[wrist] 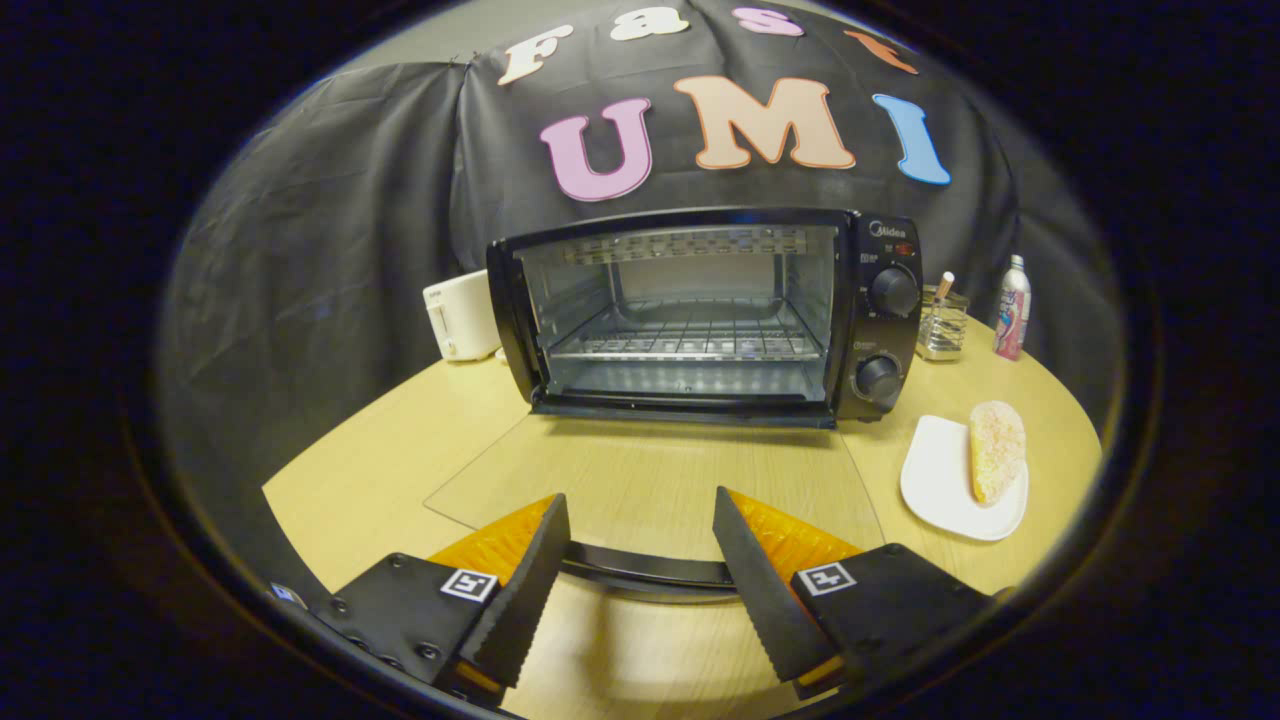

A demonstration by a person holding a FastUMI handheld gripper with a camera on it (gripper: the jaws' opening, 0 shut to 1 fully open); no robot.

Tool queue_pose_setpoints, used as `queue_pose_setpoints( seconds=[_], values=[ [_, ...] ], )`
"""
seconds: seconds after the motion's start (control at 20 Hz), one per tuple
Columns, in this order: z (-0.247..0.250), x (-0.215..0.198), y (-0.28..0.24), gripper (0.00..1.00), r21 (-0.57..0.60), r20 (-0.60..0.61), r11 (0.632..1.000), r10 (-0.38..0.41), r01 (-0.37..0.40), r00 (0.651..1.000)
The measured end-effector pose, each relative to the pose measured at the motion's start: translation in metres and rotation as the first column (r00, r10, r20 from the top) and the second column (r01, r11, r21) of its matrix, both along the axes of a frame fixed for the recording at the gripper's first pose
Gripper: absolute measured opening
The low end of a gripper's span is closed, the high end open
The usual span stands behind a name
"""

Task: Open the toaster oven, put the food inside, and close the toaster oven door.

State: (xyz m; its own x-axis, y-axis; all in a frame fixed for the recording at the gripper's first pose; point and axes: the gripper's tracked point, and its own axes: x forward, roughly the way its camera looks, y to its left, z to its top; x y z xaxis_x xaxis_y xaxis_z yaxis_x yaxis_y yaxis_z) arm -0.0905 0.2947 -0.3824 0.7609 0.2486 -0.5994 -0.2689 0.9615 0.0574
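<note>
The claw (640, 560) hangs wide open, its fingers straddling the handle (650, 575) of the lowered glass door (650, 470) before the toaster oven (700, 315), risking a snag while swinging toward the bread (997, 450) on its plate (940, 490) on the counter (400, 460).

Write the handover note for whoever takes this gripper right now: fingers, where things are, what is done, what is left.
Gripper: open, fingers spread on either side of the door handle, gripping nothing.
Toaster oven: at the back of the table, its glass door folded all the way down flat; the rack inside is bare.
Food: the bread lies on the white plate, ahead and right of the fingers, beside the oven's knob side.
Done: door opened.
Left: pick up the bread, set it on the rack, lift the door shut.
</note>
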Motion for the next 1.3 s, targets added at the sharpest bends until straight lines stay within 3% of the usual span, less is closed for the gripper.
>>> queue_pose_setpoints(
  seconds=[0.25, 0.55, 0.75, 1.0, 1.15, 1.3],
  values=[
    [-0.004, 0.000, -0.002, 0.94, 0.008, 0.010, 1.000, 0.017, -0.017, 1.000],
    [0.053, 0.014, -0.021, 0.92, 0.166, 0.102, 0.986, -0.041, 0.024, 0.994],
    [0.086, 0.033, -0.108, 0.92, 0.091, 0.182, 0.985, -0.161, 0.147, 0.970],
    [0.076, 0.047, -0.238, 0.92, -0.021, 0.152, 0.942, -0.327, 0.334, 0.933],
    [0.053, 0.050, -0.283, 0.93, -0.074, 0.104, 0.921, -0.374, 0.382, 0.922],
    [0.030, 0.053, -0.295, 0.93, -0.062, 0.034, 0.917, -0.392, 0.393, 0.919]
  ],
)
